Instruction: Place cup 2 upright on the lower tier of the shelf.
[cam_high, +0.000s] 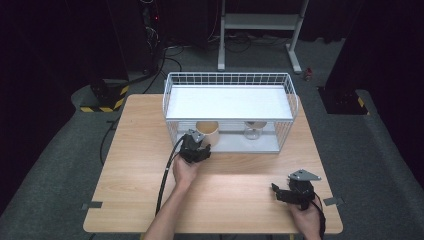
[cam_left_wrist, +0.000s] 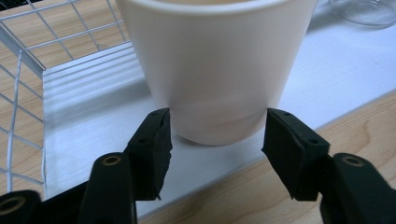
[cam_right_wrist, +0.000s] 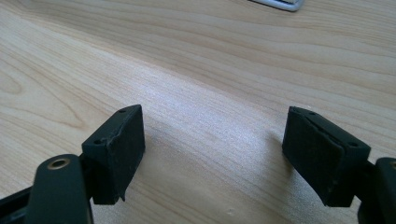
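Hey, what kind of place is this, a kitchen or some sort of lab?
Probably a lab or recording studio: a lone wooden table ringed by black curtains, cables on the floor, and a metal stand behind.

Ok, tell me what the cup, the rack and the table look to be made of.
Cup: probably glazed ceramic or smooth plastic; cream, opaque, with a soft sheen and thick rounded rim. Rack: thin metal wire in a grid, seemingly white-coated, with flat white shelves whose material I can't tell. Table: light wood or wood-look laminate; clear grain lines, a slightly glossy finish.
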